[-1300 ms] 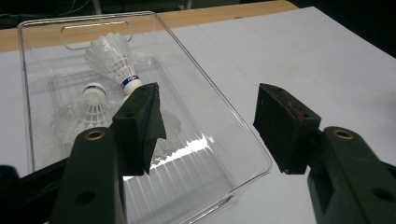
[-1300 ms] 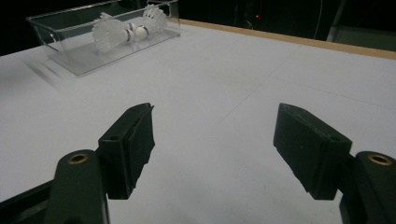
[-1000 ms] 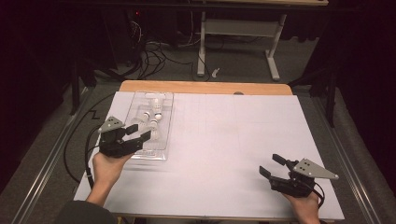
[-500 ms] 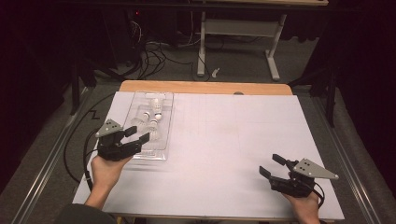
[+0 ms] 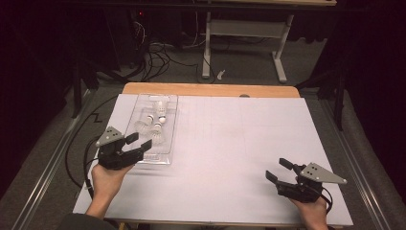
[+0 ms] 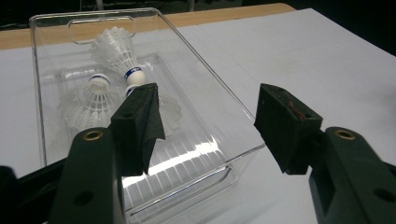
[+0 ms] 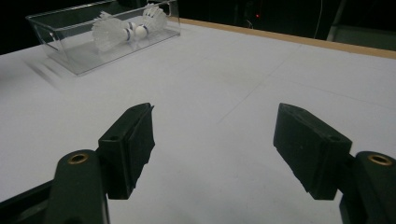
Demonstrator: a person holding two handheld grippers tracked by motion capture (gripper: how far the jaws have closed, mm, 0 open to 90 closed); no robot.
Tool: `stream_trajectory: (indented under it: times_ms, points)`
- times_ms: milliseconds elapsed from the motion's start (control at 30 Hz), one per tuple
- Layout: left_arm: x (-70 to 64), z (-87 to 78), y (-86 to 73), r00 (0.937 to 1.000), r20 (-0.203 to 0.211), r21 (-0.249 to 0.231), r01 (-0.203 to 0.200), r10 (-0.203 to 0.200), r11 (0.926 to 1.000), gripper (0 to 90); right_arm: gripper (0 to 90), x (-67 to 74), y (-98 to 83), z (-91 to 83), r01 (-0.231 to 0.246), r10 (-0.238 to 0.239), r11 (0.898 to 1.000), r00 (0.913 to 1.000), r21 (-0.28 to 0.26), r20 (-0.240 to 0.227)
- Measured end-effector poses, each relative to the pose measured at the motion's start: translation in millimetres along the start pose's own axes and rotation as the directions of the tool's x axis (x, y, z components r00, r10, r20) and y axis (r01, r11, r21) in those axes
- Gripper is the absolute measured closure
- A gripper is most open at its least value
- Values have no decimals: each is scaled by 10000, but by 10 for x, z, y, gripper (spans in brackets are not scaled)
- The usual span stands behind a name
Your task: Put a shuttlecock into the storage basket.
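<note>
My right hand-held gripper [image 5: 281, 171] sat at the near right of the white surface [image 5: 230, 143], jaws spread wide with nothing between them. My left hand-held gripper [image 5: 136, 142] was at the near left, its jaws also apart and empty, poised at the near end of the clear plastic tray [image 5: 170, 103], with one jaw over the inside and the other outside its right wall. The tray lay lengthwise along the left side of the surface, reaching toward the far wooden edge. Inside it were white shuttlecocks [image 5: 155, 125], clustered in the middle and far part. My left gripper view brought out the blue band below one shuttlecock's cork [image 6: 132, 71], a handle cut-out [image 6: 100, 27] in the tray's far wall, and its ribbed floor, which the high view left vague. From my right gripper view the tray [image 7: 56, 35] stood well apart at the far left, with two shuttlecocks [image 7: 112, 28] lying cork to cork.
</note>
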State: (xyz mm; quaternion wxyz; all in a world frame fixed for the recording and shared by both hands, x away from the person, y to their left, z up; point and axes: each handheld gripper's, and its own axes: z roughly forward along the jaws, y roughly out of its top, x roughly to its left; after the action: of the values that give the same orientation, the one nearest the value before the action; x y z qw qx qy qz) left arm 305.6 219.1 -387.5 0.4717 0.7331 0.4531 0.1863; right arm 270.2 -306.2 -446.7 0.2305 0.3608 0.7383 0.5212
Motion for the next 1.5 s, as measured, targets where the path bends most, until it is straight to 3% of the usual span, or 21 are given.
stream_trajectory:
  times_ms: [1500]
  points:
    - [-55,-64,-293,9997,37,-305,251,-250,9992,383,292,-3,1,-7,-9,9,10000,10000,-62,-4]
